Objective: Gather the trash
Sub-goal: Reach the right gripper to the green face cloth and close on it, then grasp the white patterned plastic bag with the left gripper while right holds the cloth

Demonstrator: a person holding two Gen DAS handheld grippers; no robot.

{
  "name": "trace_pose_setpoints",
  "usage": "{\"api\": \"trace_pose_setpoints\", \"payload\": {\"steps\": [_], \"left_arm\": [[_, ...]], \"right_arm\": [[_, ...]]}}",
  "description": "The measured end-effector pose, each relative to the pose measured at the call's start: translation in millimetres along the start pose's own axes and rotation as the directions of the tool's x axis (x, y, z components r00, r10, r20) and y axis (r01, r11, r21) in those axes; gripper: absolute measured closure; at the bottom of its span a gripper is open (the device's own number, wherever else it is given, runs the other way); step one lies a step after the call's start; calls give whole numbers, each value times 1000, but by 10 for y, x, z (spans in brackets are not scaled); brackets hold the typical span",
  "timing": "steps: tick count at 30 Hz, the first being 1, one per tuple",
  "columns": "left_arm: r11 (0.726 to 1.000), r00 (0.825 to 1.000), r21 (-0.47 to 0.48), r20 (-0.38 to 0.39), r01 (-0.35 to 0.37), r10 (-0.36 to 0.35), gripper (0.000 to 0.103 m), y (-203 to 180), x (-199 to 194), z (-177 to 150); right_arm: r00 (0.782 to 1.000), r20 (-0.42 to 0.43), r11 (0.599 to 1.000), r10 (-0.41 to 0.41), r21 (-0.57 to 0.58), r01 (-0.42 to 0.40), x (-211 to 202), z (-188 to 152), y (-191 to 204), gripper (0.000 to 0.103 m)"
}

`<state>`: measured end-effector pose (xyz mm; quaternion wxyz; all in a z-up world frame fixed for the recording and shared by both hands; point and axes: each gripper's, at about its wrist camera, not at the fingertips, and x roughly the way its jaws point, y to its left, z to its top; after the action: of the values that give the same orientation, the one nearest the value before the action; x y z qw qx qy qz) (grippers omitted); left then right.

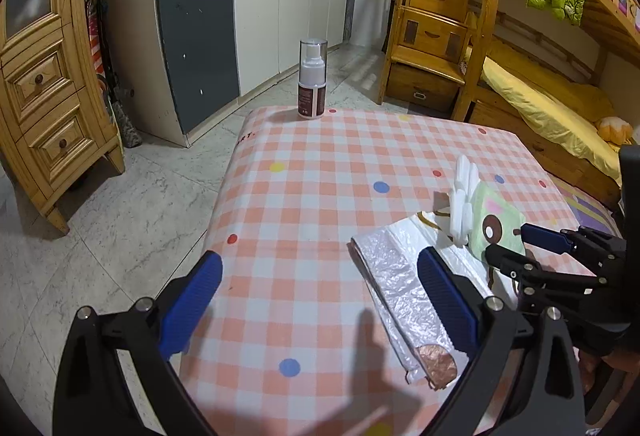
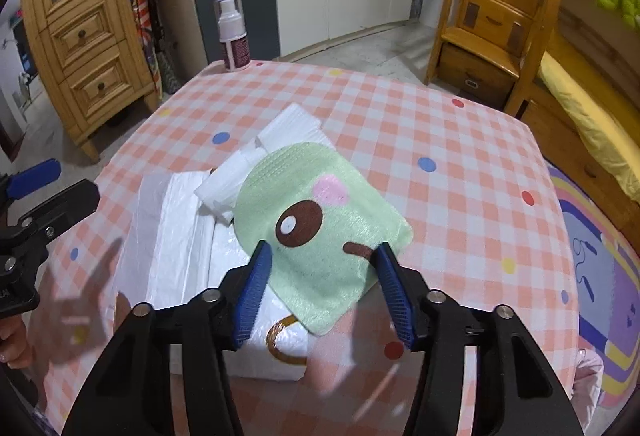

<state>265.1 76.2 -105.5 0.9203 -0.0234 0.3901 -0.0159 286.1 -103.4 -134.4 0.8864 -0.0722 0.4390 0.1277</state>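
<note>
A flat green pouch with a cartoon face [image 2: 320,212] lies on a white plastic bag [image 2: 180,220] on the checked tablecloth [image 2: 440,140]. White foam pieces [image 2: 280,140] sit against the pouch's far edge. My right gripper [image 2: 323,250] points down at the pouch, which lies flat and uncrumpled between the blue pads. In the left wrist view the pouch [image 1: 496,212] and foam pieces [image 1: 464,188] are at the right, with the right gripper [image 1: 510,242] on them. My left gripper [image 1: 320,260] is wide open and holds nothing. Its right finger hangs over the plastic bag [image 1: 400,276], which has a crumpled copper-coloured patch [image 1: 438,362] at its near end.
A white spray bottle [image 1: 312,80] stands upright at the table's far edge. A wooden drawer cabinet [image 1: 48,108] is on the left beyond the floor. Wooden bunk-bed stairs [image 1: 432,36] and a yellow mattress [image 1: 552,108] are on the right. A purple rug [image 2: 592,268] lies by the table.
</note>
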Motion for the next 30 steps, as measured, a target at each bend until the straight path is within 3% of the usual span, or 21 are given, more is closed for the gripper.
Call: {"api": "trace_pose_setpoints", "payload": {"steps": [5,7,12,14,15,18,19,26,30], "left_arm": [[999,999,6,-17,45,-45,8,-78,-43,-74],[998,999,39,-12,49,-48,8,-172,-92,-111],[993,998,102,-5,61,-61,8,-382,-170,-178],[992,998,105,-5,62,-62,8,-447,-179,-171],[993,998,98,-3,64,-64,8,-477,-181,-157],[995,999,85,2,44,-44,8,-515,-150,-121],[996,999,86,4,33,-34,8,-513,-137,-113],[998,996,5,65,-58,57,8,-136,-187,52],[996,997,-87,63,-29,35,8,96,-186,124]], "right_arm": [[1000,-10,1000,15,7,-15,-113,-103,-75,78],[1000,-21,1000,23,19,-23,-180,-160,-131,103],[999,-40,998,-24,51,26,-330,-312,-280,103],[1000,9,997,6,81,-7,-433,-325,-346,101],[1000,24,996,10,89,-12,-451,-319,-366,94],[998,47,992,38,115,-43,-397,-265,-376,54],[997,55,993,46,110,-51,-362,-233,-348,48],[995,88,999,47,19,-49,-147,51,-27,26],[999,50,999,18,-48,-16,42,128,178,24]]}}
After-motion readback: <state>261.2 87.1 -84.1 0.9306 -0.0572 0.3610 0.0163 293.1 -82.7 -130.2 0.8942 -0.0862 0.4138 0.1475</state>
